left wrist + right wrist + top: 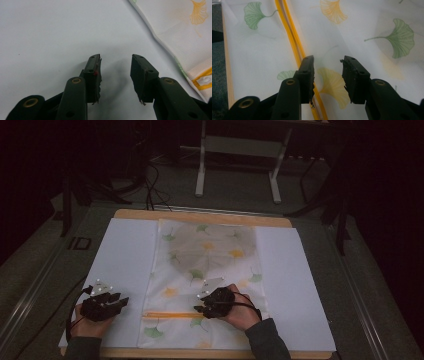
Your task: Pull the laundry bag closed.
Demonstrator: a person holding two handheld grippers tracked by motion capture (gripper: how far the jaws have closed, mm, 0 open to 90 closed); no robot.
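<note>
Nearest to me on the left, my left gripper [121, 300] rests on the white sheet [122, 255], jaws apart with nothing between them, just beside the left edge of the bag. That bag is a thin fabric pouch [205, 270] printed with green and yellow ginkgo leaves, lying flat along the middle of the surface [200, 216], with an orange zipper [172, 315] running across its near end. In the left gripper view the zipper's white pull tab [203, 80] sits at that left edge.

I judge the pouch light, soft and floppy; it will wrinkle and drag rather than lift as one piece, and the weave looks smooth enough to slip. Best holds seem to be the pull tab or the stiffer seam along the zipper, with the other gripper pinning a corner.

Further right, my right gripper [198, 310] hovers over the pouch at the zipper line [294, 42], jaws apart, not pressing on the cloth as far as I can tell.

White paper covers most of the wooden surface. Beyond it the room is dim: grey carpet, cables, and a white frame stand [240, 150] at the back.
</note>
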